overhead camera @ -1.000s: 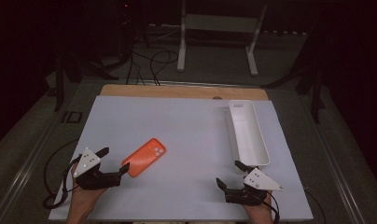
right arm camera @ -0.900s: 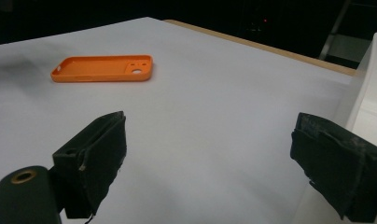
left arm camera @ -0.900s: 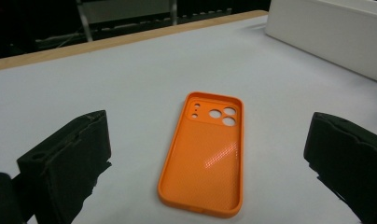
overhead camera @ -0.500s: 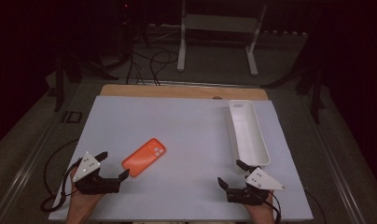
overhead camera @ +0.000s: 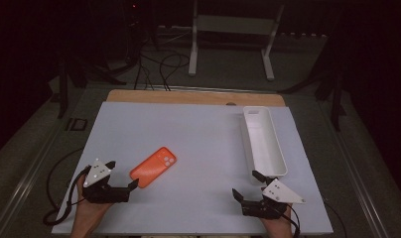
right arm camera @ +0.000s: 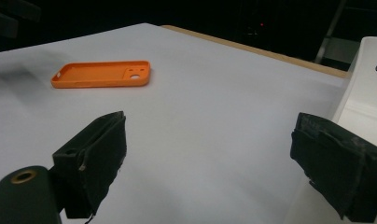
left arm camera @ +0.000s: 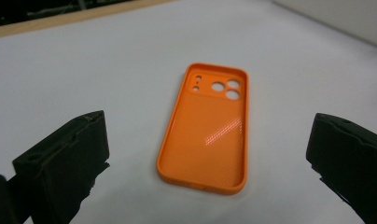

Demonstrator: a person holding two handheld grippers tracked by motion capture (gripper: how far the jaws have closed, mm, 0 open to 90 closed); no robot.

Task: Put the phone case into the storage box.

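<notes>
- Orange phone case [overhead camera: 153, 166] lying flat on the white tabletop [overhead camera: 188, 139], hollow side up, camera cut-outs at its far end.
- Resting in the near-left part of the tabletop, tilted diagonally in the high view, well apart from the white tray [overhead camera: 264, 141] at the right.
- Left claw [overhead camera: 123, 179] held low at the near-left edge, jaws spread wide, gripping nothing.
- Tips of the left claw just beside the near end of the phone case, apparently not touching it.
- In the left gripper view, phone case [left arm camera: 208, 126] centred between the two black jaws and a little beyond them, a glossy reflection on its inner floor.
- Right claw [overhead camera: 244, 186] low at the near-right edge, jaws wide apart, empty.
- Right claw just in front of the near end of the white tray, pointing leftward across the tabletop.
- In the right gripper view, phone case [right arm camera: 102, 73] far off at upper left, the tray wall [right arm camera: 364, 88] rising at the right by the right-hand jaw.
- Wooden edge [overhead camera: 188, 96] showing along the far side of the tabletop.
</notes>
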